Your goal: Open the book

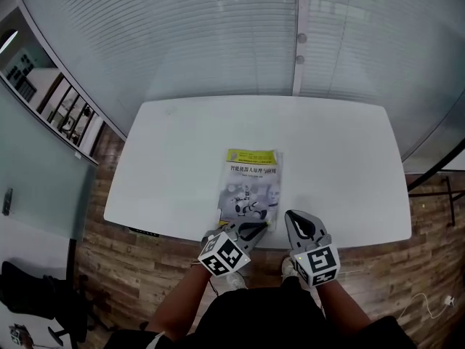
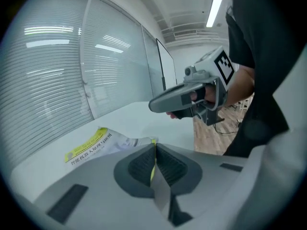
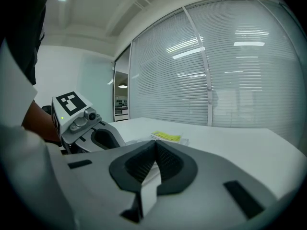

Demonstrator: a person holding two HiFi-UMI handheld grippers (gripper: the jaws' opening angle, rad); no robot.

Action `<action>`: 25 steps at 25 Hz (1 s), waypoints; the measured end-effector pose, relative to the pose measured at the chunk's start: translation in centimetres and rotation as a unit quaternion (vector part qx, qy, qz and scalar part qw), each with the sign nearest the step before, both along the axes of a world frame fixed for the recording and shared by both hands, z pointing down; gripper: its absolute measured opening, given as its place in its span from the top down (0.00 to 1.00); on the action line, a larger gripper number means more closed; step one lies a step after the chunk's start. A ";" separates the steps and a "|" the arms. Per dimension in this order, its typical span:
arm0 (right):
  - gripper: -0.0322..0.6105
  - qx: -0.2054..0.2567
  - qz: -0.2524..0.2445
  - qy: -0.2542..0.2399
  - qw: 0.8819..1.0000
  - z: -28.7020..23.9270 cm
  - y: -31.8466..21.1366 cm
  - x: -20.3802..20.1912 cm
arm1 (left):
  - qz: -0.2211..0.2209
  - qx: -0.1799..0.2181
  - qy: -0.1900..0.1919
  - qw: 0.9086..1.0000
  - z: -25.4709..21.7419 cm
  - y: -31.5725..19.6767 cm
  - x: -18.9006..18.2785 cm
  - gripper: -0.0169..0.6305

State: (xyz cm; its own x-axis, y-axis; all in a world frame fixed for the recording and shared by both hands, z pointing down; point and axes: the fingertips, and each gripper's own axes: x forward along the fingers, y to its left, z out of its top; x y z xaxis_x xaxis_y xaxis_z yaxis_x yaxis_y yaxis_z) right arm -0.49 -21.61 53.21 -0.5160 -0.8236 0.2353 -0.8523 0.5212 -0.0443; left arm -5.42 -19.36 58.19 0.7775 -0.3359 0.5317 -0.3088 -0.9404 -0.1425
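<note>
A book (image 1: 251, 184) with a yellow top band and a robot picture on its cover lies closed-looking on the white table (image 1: 182, 144), near the front edge. My left gripper (image 1: 256, 228) is at the book's near right corner. In the left gripper view its jaws (image 2: 154, 153) are shut on the thin yellow-edged cover, and the rest of the book (image 2: 93, 145) stretches away to the left. My right gripper (image 1: 292, 217) hovers just right of the book with its jaws together and nothing in them (image 3: 156, 150). The right gripper view shows the left gripper (image 3: 98, 137) and the book (image 3: 167, 136) beyond.
The table's front edge (image 1: 341, 244) runs just under both grippers. Behind the table stands a wall of glass with blinds (image 1: 218, 35). Shelving (image 1: 65, 111) stands at the far left, and wooden floor (image 1: 138, 267) surrounds the table.
</note>
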 end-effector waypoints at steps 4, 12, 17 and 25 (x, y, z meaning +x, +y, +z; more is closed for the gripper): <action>0.94 -0.004 0.001 0.000 1.000 0.3 0.3 -0.4 | -0.039 -0.024 0.074 0.996 -1.8 -0.8 -0.7 0.94; 0.94 -0.014 -0.019 0.013 1.000 1.0 0.8 -1.9 | -0.106 -0.063 0.185 0.975 -4.0 -2.3 -3.3 0.94; 0.94 -0.007 -0.035 0.017 0.999 0.7 1.3 -3.4 | -0.140 -0.075 0.240 0.958 -5.3 -3.0 -5.0 0.94; 0.94 0.009 -0.068 0.034 0.997 -0.5 0.2 -6.3 | -0.165 -0.078 0.277 0.944 -6.3 -3.7 -6.2 0.94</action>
